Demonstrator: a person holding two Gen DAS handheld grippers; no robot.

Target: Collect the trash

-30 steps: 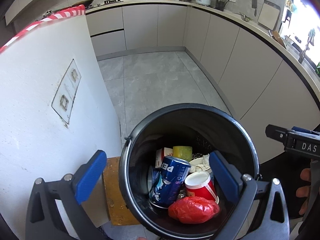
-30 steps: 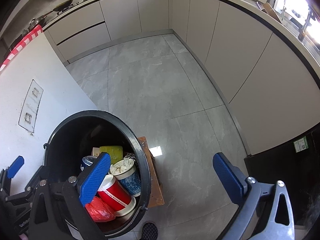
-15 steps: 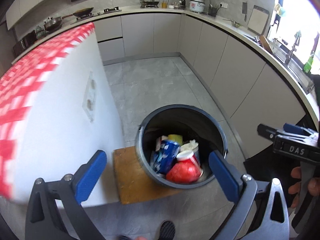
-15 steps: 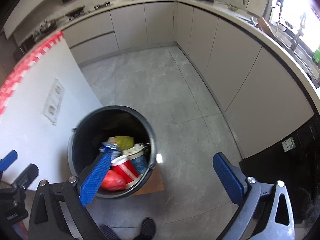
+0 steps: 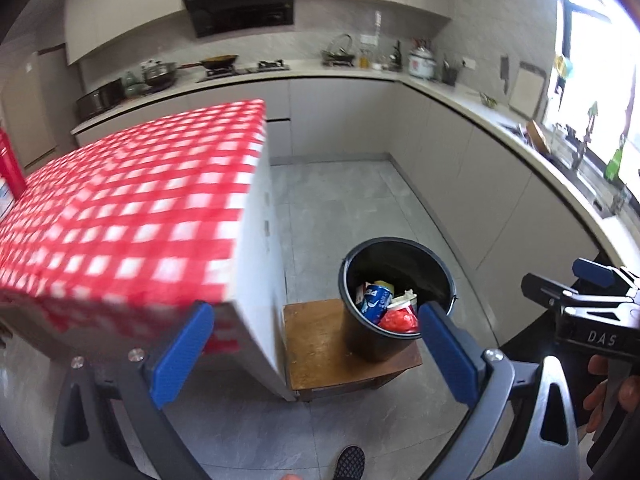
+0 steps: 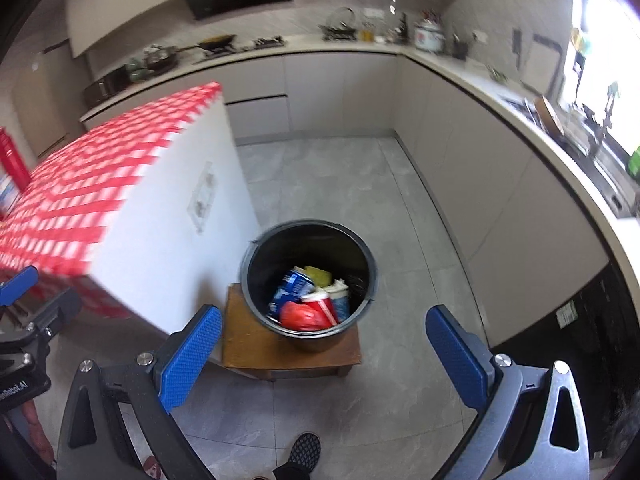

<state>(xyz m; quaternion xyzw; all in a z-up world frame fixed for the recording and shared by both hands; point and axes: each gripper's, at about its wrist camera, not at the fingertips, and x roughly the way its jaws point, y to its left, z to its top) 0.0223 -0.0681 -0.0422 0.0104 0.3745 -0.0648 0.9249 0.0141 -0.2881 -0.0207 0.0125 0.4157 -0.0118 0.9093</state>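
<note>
A black trash bucket [image 5: 436,264] stands on a low wooden stool [image 5: 320,344]; it also shows in the right wrist view [image 6: 362,250] on the stool [image 6: 248,344]. It holds a blue can [image 5: 374,298], a red bag [image 5: 398,320], a red cup and other trash. My left gripper [image 5: 316,352] is open and empty, high above the floor and back from the bucket. My right gripper [image 6: 324,356] is open and empty, also high and back from it.
A table with a red checked cloth [image 5: 140,208] stands left of the bucket. Grey cabinets with a countertop [image 5: 500,120] curve around the back and right. Grey tiled floor [image 6: 340,184] lies between. A shoe [image 6: 304,448] shows at the bottom edge.
Both grippers have risen and pulled back from the bucket, which now looks smaller. The tabletop and kitchen wall have come into view. Both stayed open and empty.
</note>
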